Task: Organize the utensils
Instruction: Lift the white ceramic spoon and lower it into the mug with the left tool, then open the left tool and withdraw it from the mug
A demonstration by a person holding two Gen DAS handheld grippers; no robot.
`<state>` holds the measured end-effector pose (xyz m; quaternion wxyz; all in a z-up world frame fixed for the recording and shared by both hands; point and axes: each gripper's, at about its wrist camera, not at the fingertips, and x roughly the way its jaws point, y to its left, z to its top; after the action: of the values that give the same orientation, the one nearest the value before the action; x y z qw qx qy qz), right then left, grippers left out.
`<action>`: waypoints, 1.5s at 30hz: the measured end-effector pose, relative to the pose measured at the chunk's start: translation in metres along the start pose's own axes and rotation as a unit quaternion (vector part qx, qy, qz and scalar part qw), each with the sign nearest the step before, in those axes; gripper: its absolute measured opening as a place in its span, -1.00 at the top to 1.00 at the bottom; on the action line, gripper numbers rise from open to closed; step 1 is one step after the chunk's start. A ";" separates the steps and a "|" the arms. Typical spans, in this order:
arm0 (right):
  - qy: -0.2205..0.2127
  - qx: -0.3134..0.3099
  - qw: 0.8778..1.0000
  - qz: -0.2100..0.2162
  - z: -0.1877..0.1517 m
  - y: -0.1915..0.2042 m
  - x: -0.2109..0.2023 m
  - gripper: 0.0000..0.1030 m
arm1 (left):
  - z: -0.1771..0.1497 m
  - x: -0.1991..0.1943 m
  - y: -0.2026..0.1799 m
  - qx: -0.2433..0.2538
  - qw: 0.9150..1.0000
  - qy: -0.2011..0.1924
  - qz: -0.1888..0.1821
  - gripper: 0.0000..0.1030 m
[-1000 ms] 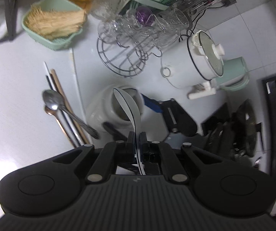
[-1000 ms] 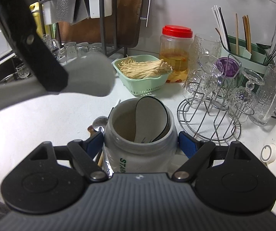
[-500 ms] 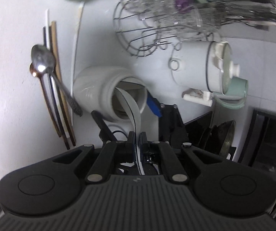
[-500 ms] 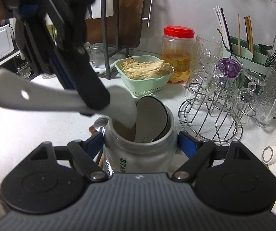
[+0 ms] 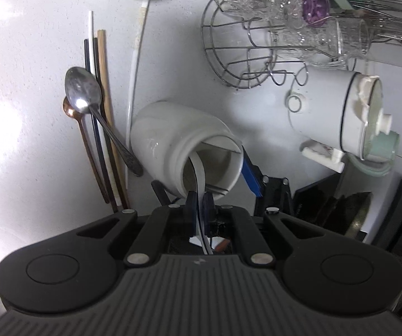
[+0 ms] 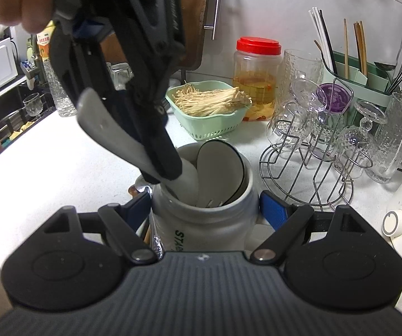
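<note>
- Done: a black-rimmed spoon [image 6: 219,172] stands in the white jar [image 6: 205,218]; right gripper [image 6: 205,210] clamps the jar's sides.
- Underway: left gripper [image 5: 200,210] pinches a grey spatula [image 5: 198,173], its blade entering the jar's mouth.
- Left: a steel spoon [image 5: 83,89], a copper-coloured spoon [image 5: 70,109] and what look like chopsticks [image 5: 103,84] lie at ten o'clock from the jar.

My white countertop [image 5: 33,168], crowded with kitchenware

On it stand a white utensil crock [image 6: 203,218], a wire glass rack [image 6: 307,173], a green basket [image 6: 209,117] of enoki mushrooms, a red-lidded jar [image 6: 257,78] and a white kettle [image 5: 327,112]; loose chopsticks [image 5: 103,112] and two spoons [image 5: 83,89] (one overlapping the other) lie flat beside the crock.
</note>
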<state>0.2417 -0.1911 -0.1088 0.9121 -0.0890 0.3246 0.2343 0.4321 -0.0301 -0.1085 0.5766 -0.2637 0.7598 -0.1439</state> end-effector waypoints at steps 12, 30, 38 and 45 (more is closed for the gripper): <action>-0.004 -0.001 1.000 -0.001 0.001 0.000 0.003 -0.68 | 0.016 0.011 -0.020 0.019 0.998 -0.010 0.052 0.88; -0.006 -0.005 1.000 0.002 0.003 -0.001 0.004 -0.68 | 0.002 -0.005 -0.047 0.113 0.991 -0.053 0.053 0.20; -0.004 -0.004 1.000 0.002 0.003 -0.002 0.004 -0.68 | -0.031 -0.039 -0.038 0.139 0.979 -0.142 0.034 0.20; 0.000 0.001 1.000 -0.002 0.005 -0.001 0.006 -0.68 | -0.062 -0.061 -0.009 0.126 0.967 -0.219 0.018 0.20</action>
<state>0.2487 -0.1883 -0.1086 0.9126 -0.0889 0.3248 0.2319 0.3869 -0.0080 -0.0367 0.7598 -0.2003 0.5956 -0.1669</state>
